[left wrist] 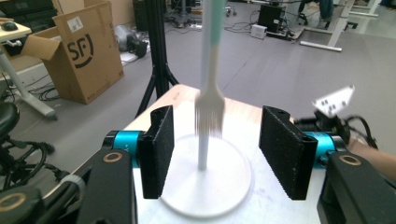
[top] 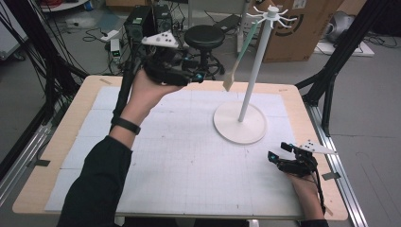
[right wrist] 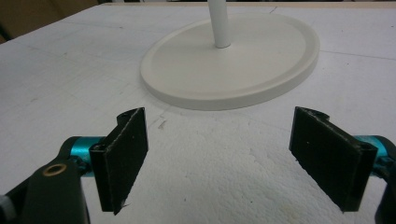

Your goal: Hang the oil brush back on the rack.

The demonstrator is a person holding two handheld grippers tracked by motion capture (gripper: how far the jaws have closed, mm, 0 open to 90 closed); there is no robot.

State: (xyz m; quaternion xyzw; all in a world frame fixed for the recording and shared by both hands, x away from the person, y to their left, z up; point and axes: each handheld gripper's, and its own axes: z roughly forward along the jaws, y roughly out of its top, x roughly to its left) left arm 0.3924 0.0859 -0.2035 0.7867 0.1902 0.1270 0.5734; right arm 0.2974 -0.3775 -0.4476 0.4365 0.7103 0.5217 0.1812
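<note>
High view: left gripper (top: 201, 75) held up off the table at upper centre-left of frame, jaws apart, nothing between them, pointing right toward the fork (top: 239, 57). Fork hangs from the top hooks of the white stand (top: 239, 124), green/white handle up, tines down, tilted a bit; tines end near the left gripper's tips but apart from them. Stand's round base sits on the white gridded mat (top: 179, 156), centre-right of frame, pole rising to upper right. Right gripper (top: 279, 152) low at lower right of frame, near the mat's right edge, jaws wide, empty, just below-right of the stand base w/o touching it. Left gripper view: fork (left wrist: 210, 109) in centre of frame, blurred, hanging in front of the pole, seen between the two black pads (left wrist: 159, 149) but farther off, no contact. Right gripper (left wrist: 327, 135) at right edge there. Right gripper view: pads (right wrist: 126, 156) spread wide at bottom of frame, stand base (right wrist: 233, 60) at upper centre, mat (right wrist: 56, 84) underneath.
</note>
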